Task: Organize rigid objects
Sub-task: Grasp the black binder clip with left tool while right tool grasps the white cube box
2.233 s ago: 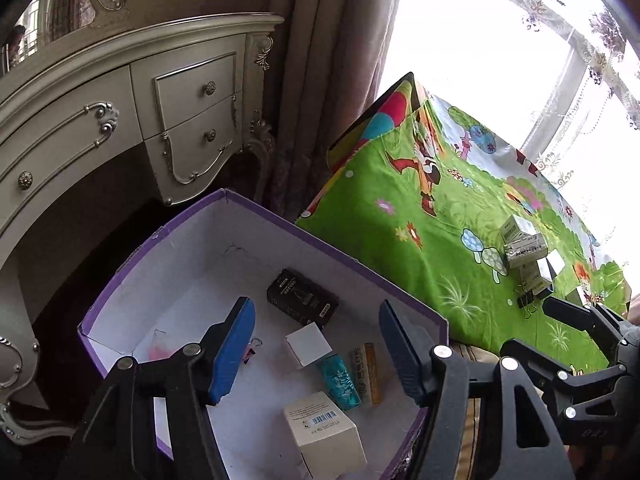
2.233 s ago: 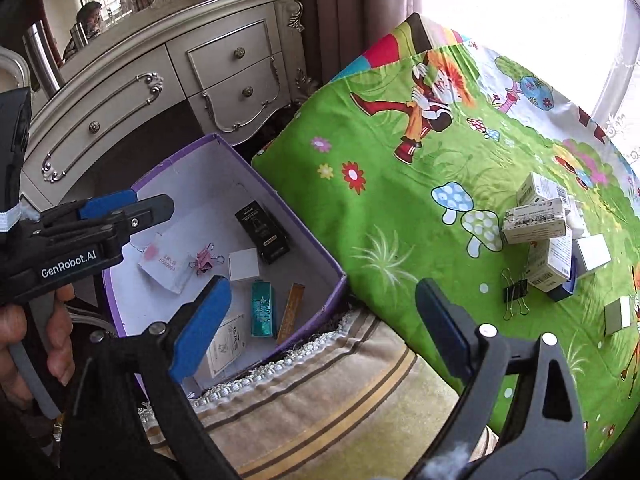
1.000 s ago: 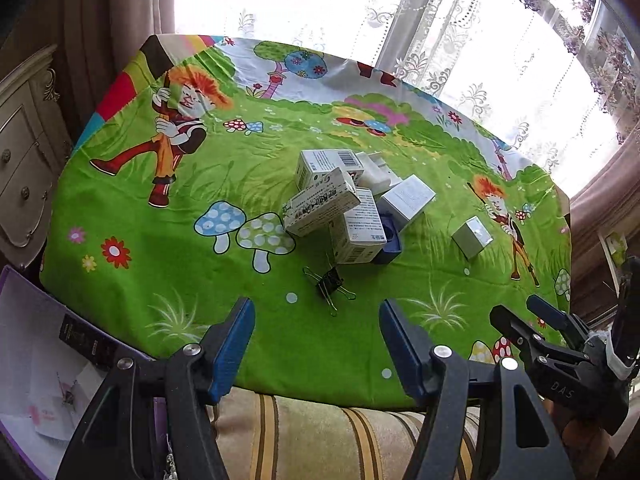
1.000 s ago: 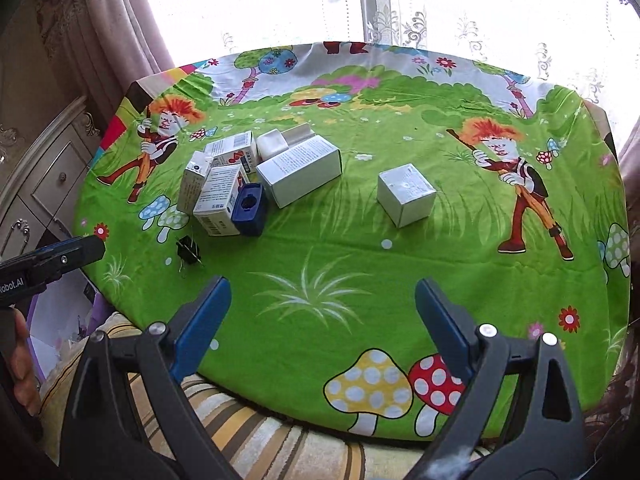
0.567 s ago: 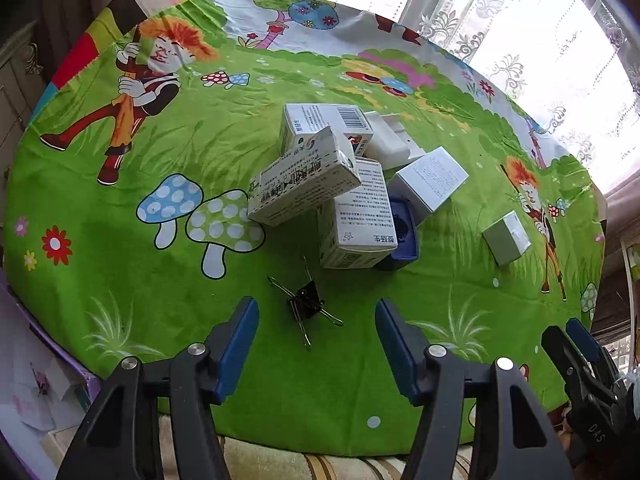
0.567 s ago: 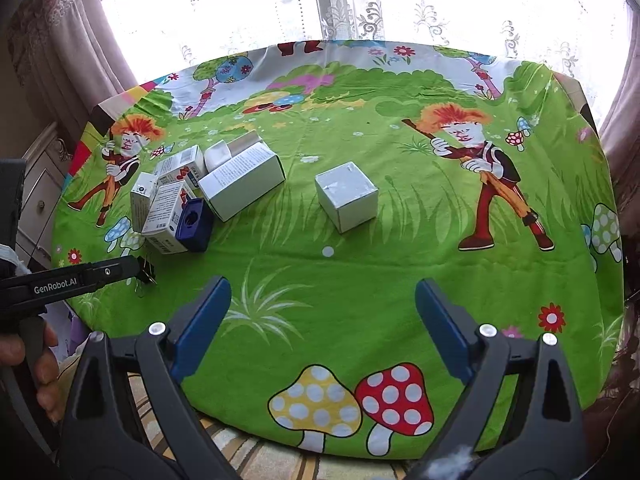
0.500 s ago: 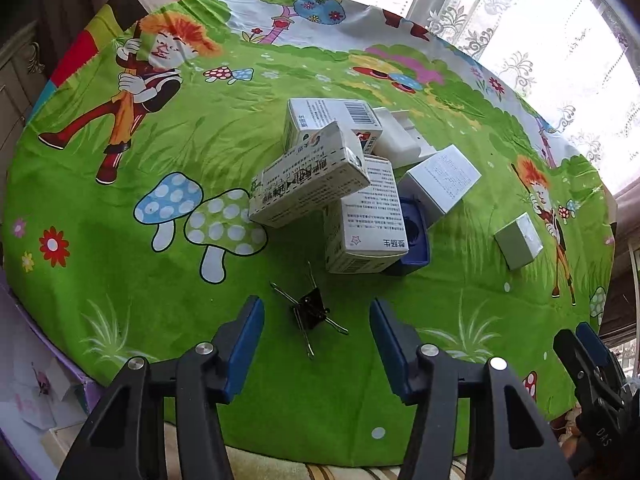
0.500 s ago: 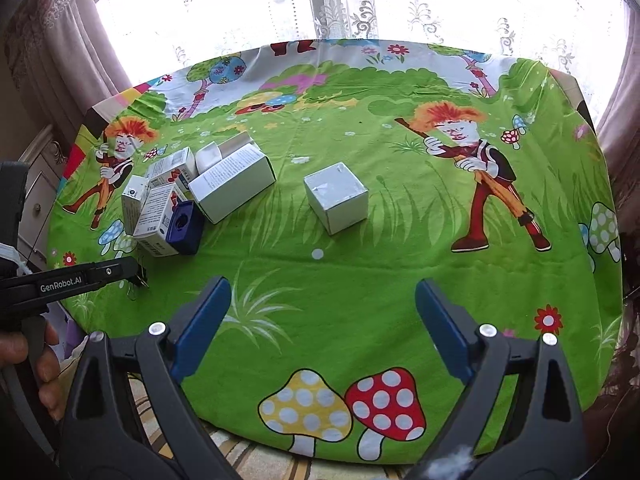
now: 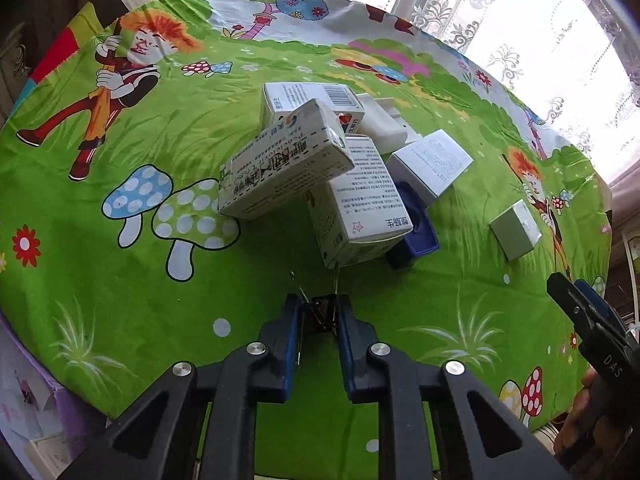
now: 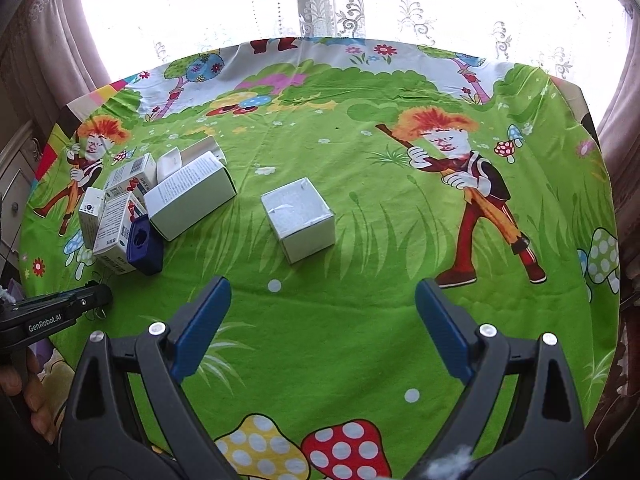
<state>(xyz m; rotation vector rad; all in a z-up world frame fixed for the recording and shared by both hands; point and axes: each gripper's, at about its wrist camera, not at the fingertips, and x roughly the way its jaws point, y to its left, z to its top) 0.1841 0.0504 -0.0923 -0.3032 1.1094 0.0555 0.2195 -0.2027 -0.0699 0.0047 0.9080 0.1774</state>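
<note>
On the green cartoon tablecloth [image 9: 120, 300], my left gripper [image 9: 319, 305] is shut on a black binder clip [image 9: 322, 320], whose wire handles stick out ahead of the pads. Just beyond it lies a pile of white cartons [image 9: 280, 168] with a dark blue case [image 9: 416, 236] against it. In the right wrist view the left gripper's tip [image 10: 92, 296] sits at the left edge by that pile [image 10: 188, 200]. My right gripper [image 10: 322, 286] stands open above the cloth with nothing between its fingers. A small white cube box [image 10: 298, 218] lies alone ahead of it.
A purple-walled storage box [image 9: 24, 392] sits below the table's near left edge. A cream dresser [image 10: 12, 176] stands at the far left. Lace curtains and a bright window back the table. The right half of the cloth [image 10: 440, 320] carries no objects.
My left gripper came down over the binder clip and its jaws closed onto it. The right gripper moved in over the table, so the white cube box appears nearer.
</note>
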